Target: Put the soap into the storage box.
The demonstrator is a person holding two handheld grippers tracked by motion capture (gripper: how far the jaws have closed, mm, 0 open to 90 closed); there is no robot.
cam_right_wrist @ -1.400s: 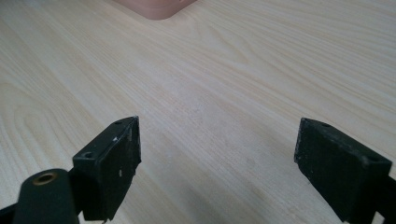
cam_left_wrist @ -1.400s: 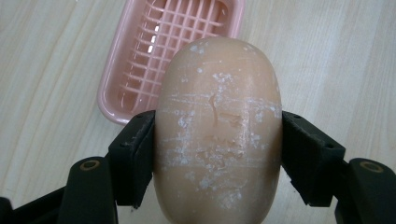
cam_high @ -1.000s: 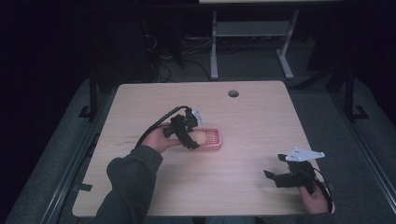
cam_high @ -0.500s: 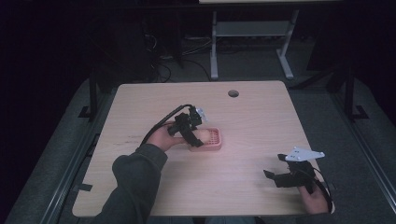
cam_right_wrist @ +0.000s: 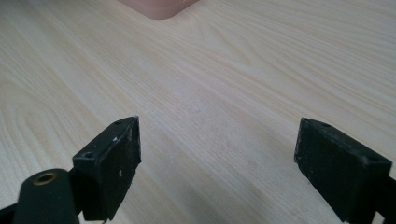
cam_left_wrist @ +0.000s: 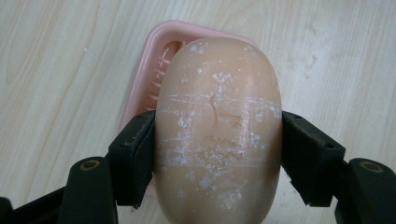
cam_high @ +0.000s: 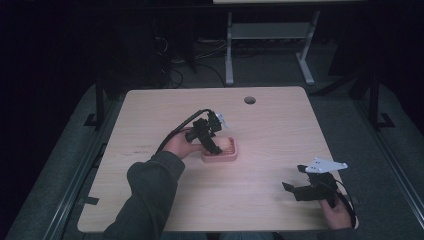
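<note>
The left tool (cam_left_wrist: 217, 154) now grips the soap bar (cam_left_wrist: 218, 126) over the pink soap dish (cam_left_wrist: 140, 88) — seemingly mid-lift or mid-placement — while the right tool (cam_right_wrist: 217, 163) rests wide open on the surface (cam_high: 280, 130).

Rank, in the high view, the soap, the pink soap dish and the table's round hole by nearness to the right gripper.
From the right gripper:
1. pink soap dish, mid-table, to its left.
2. soap, just beyond, over the dish in the left gripper.
3. round hole, near the far edge.
</note>
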